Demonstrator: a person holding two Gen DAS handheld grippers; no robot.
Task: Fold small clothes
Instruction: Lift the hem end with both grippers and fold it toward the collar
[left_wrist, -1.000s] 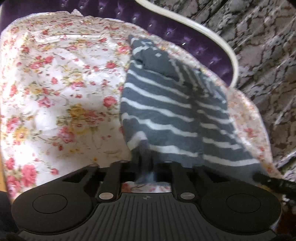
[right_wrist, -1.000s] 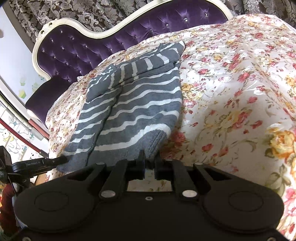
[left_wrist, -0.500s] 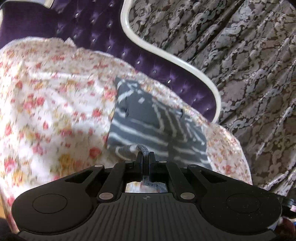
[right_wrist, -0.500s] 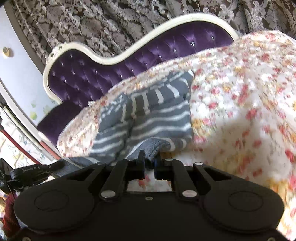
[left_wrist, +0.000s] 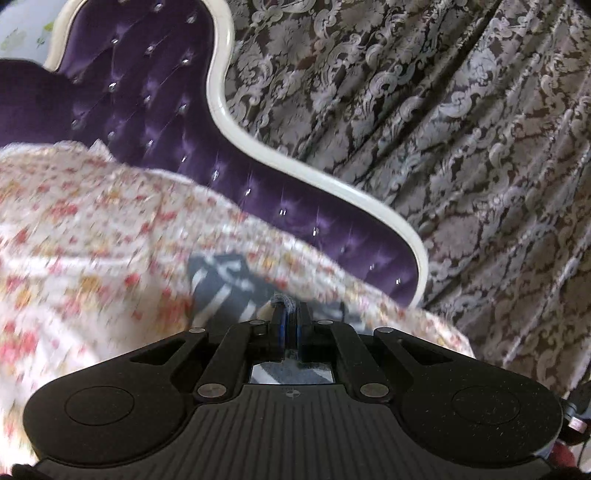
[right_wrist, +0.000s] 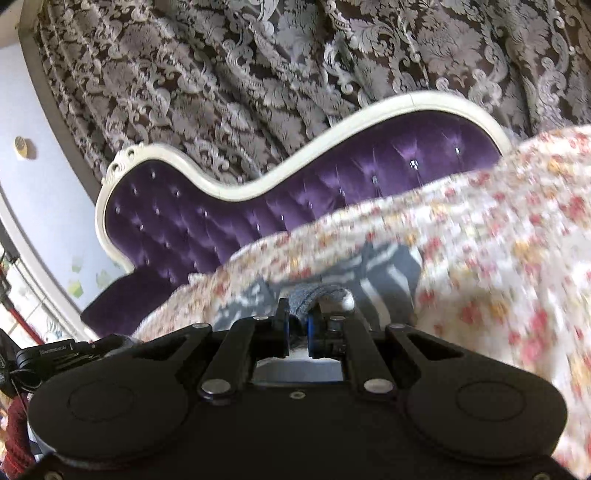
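Note:
A grey garment with white stripes (left_wrist: 221, 291) lies on the floral bedspread (left_wrist: 92, 229); only its far part shows, blurred. My left gripper (left_wrist: 290, 314) is shut on the garment's near hem, a fold of grey knit bunched between the fingers. In the right wrist view the striped garment (right_wrist: 384, 273) lies just ahead, and my right gripper (right_wrist: 299, 317) is shut on another fold of its near hem. Both grippers hold the hem raised above the bed.
A purple tufted headboard with a white curved frame (left_wrist: 229, 122) stands behind the bed, also in the right wrist view (right_wrist: 258, 192). Dark damask curtains (left_wrist: 461, 129) hang behind it. The floral bedspread (right_wrist: 498, 240) extends right. The other gripper's body (right_wrist: 55, 354) shows at left.
Both grippers have lifted the garment's near hem and carried it toward the headboard. Less of the garment shows now and the views tilt up to the curtains.

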